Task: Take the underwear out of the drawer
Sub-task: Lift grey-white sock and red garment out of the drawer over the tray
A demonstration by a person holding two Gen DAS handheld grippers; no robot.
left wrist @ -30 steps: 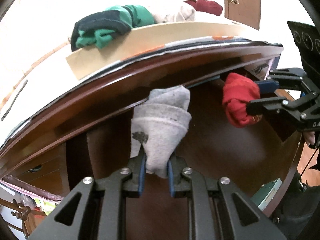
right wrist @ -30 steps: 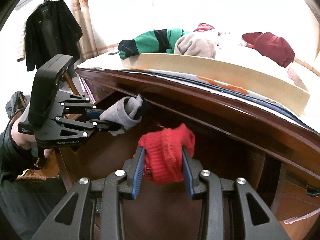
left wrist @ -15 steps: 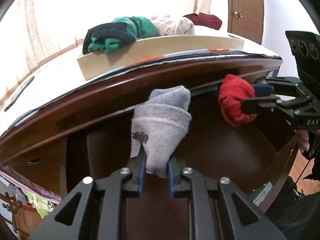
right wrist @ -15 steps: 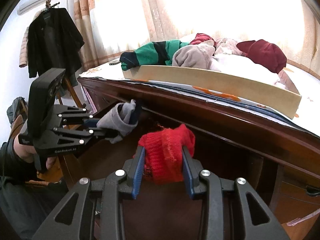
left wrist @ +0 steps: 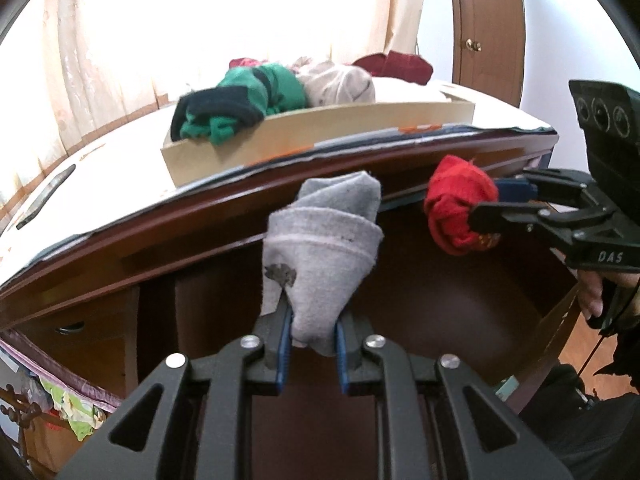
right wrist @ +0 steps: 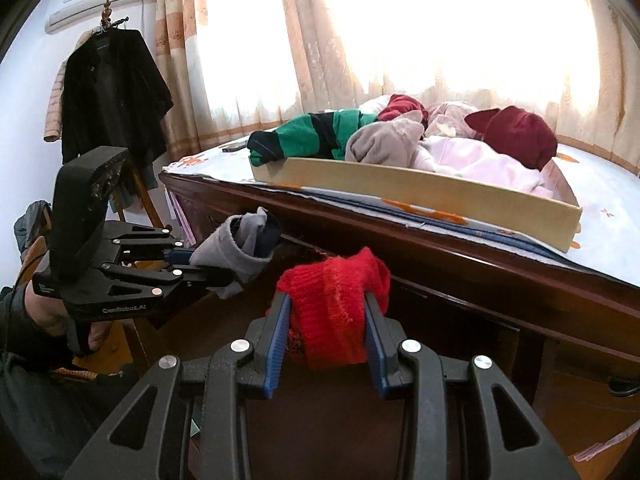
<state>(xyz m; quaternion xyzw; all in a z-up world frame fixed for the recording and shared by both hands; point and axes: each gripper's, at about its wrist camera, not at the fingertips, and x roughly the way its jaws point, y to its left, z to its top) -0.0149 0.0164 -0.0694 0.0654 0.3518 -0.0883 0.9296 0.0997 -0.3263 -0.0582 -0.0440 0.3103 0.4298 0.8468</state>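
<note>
My left gripper (left wrist: 310,330) is shut on a folded grey piece of underwear (left wrist: 320,248) and holds it above the open dark wooden drawer (left wrist: 440,320). My right gripper (right wrist: 326,320) is shut on a rolled red piece of underwear (right wrist: 334,304) and holds it above the same drawer. In the left wrist view the right gripper (left wrist: 500,208) comes in from the right with the red roll (left wrist: 456,212). In the right wrist view the left gripper (right wrist: 208,264) comes in from the left with the grey piece (right wrist: 240,248).
A shallow cardboard tray (left wrist: 320,136) with several bunched garments, green-black (right wrist: 316,136), beige and dark red, sits on the bed beyond the wooden frame edge (right wrist: 440,264). A dark coat (right wrist: 112,92) hangs at the left. A door (left wrist: 488,28) stands at the right.
Both grippers have risen with their garments, so the bed top, tray and curtains show more. Both grips are unchanged.
</note>
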